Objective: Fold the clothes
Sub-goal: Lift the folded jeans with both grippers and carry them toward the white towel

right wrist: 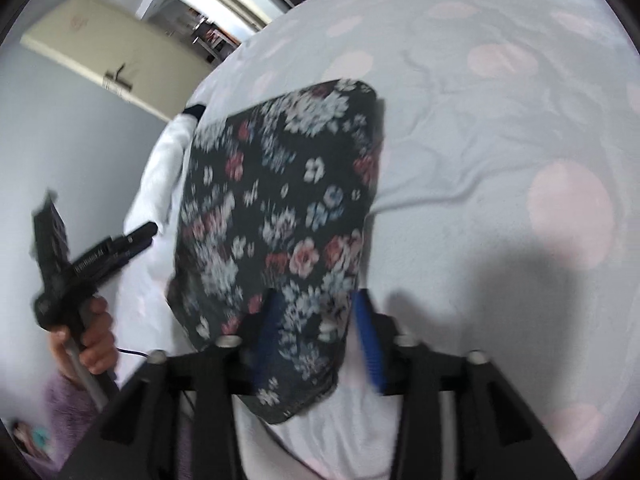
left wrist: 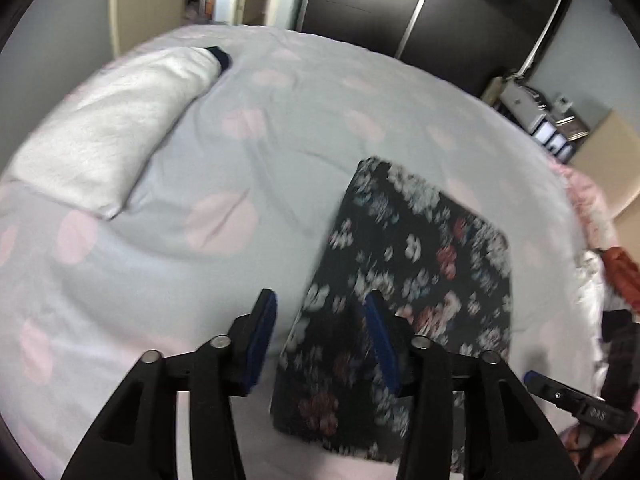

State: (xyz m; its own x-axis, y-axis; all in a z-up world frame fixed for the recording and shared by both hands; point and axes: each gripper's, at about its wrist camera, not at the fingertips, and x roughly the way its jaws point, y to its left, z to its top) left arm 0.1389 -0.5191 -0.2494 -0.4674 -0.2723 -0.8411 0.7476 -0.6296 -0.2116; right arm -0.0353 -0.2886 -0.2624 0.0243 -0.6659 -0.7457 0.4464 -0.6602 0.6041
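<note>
A folded dark floral garment [left wrist: 416,264] lies flat on the grey bedsheet with pink dots [left wrist: 280,140]. My left gripper [left wrist: 319,296] stands open over the garment's left edge: one blue pad is above the cloth, the other above bare sheet. In the right wrist view the same floral garment [right wrist: 276,200] runs away from me, and its near corner sits between the spread fingers of my right gripper [right wrist: 317,306], which is open and not pinching it. A hand [right wrist: 94,340] holds the left gripper [right wrist: 146,232] at the garment's left side. The right gripper [left wrist: 560,394] shows at lower right.
A white-grey garment [left wrist: 112,132] with a dark cuff [left wrist: 220,56] lies at the bed's far left, also in the right wrist view [right wrist: 160,184]. Dark wardrobe doors [left wrist: 400,8] stand behind the bed. A cardboard box [left wrist: 612,160], cluttered shelves [left wrist: 548,124] and orange-pink clothes [left wrist: 622,272] sit at the right.
</note>
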